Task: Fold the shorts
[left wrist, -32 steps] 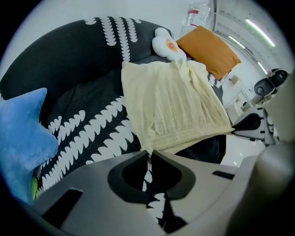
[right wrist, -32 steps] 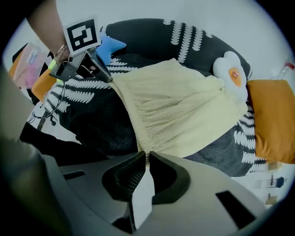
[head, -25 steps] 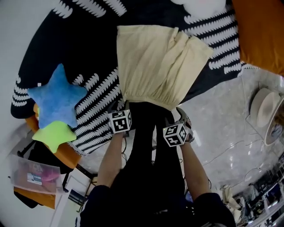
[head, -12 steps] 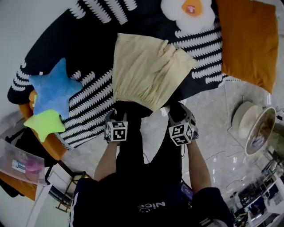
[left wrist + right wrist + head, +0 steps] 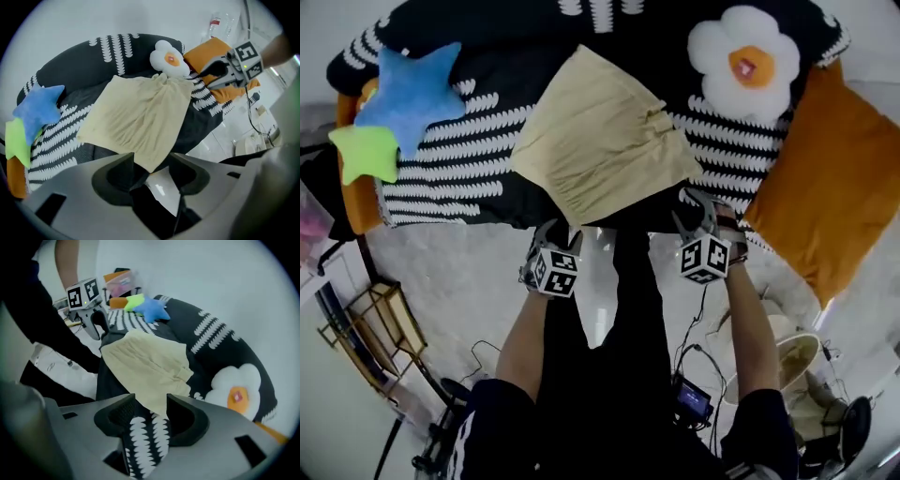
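The cream shorts (image 5: pixel 600 141) lie flat on the black-and-white rug (image 5: pixel 441 159), with the gathered waistband toward me. My left gripper (image 5: pixel 551 234) hovers just short of the waistband's near corner. Its jaws have just been opening and stand apart in the left gripper view (image 5: pixel 152 166), with only the shorts' corner (image 5: pixel 150 161) and floor seen beyond the gap. My right gripper (image 5: pixel 696 208) is below the right-hand corner. Its jaws (image 5: pixel 151 404) have just been closing but still show a gap, with rug and the shorts' edge (image 5: pixel 150 371) beyond it. Neither pair presses on the cloth.
A blue star cushion (image 5: pixel 417 80) and a green one (image 5: pixel 361 155) lie at the rug's left. A fried-egg cushion (image 5: pixel 748 66) and an orange cushion (image 5: pixel 830 178) are on the right. Near me are my black-trousered legs (image 5: pixel 619 309), marble floor (image 5: pixel 450 281) with cables, and a wooden rack (image 5: pixel 375 328).
Both grippers have pulled back from the waistband and spread further apart. The right gripper's marker cube has rolled. The head view has swung, so the shorts now lie at a diagonal.
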